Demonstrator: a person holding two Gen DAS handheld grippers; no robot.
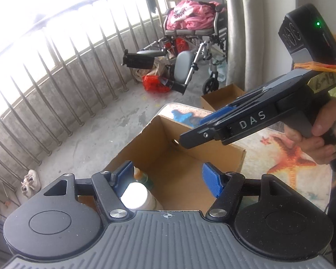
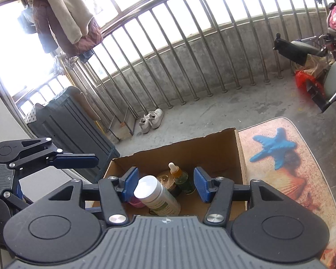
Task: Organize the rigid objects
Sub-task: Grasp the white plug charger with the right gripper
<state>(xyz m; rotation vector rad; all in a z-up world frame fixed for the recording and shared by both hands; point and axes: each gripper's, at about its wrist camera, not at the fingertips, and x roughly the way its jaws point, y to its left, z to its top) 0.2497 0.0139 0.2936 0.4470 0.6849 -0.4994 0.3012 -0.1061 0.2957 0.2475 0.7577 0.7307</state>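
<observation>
An open cardboard box (image 1: 159, 139) stands on a table covered by a seaside-print mat (image 2: 286, 179). Inside it are a white-capped bottle (image 2: 154, 195), a dropper bottle (image 2: 181, 177), a gold ribbed jar (image 2: 164, 177) and something pink (image 2: 136, 201). My left gripper (image 1: 166, 178) hangs above the box, jaws open, nothing pressed between the blue pads. My right gripper (image 2: 166, 186) is also open above the bottles, not touching them. In the left wrist view a hand holds the right gripper (image 1: 191, 130) over the box's far side. The left gripper's finger (image 2: 78, 158) shows beside the box.
A wheelchair (image 1: 190, 35) piled with pink cloth stands by the metal railing (image 2: 190, 67). A second cardboard box (image 1: 221, 96) sits beyond the table. White shoes (image 2: 151, 120) and a dark ribbed case (image 2: 71, 121) are on the concrete floor, with a red bag (image 1: 152, 83) nearby.
</observation>
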